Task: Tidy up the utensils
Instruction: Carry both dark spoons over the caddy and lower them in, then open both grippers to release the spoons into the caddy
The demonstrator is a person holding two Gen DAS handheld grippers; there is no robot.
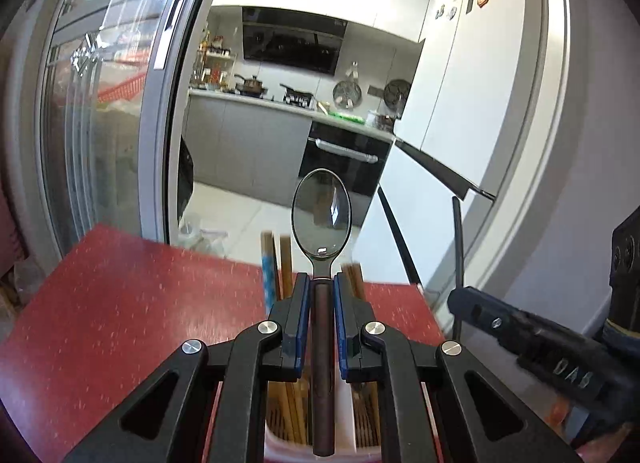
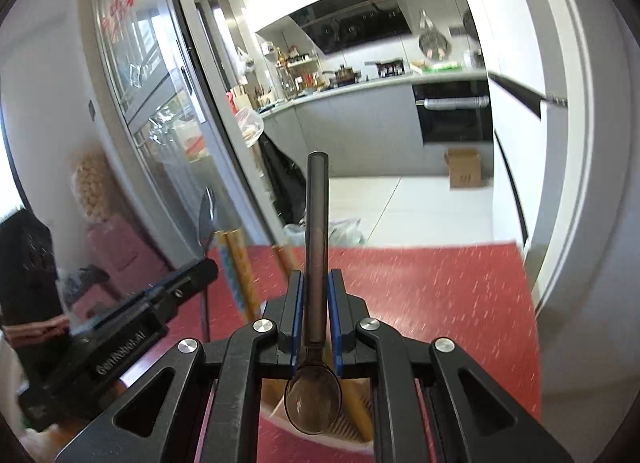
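Two dark-handled spoons: left gripper clamps one bowl-forward, right gripper clamps another handle-forward.

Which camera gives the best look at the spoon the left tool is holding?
The left wrist view. There the spoon lies centred, bowl forward, handle clamped in the left tool. The right wrist view shows only its bowl edge-on at the left, above the left tool, blurred against the glass door.

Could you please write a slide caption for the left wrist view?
Left gripper holds a spoon bowl-forward above a chopstick holder on the red table.
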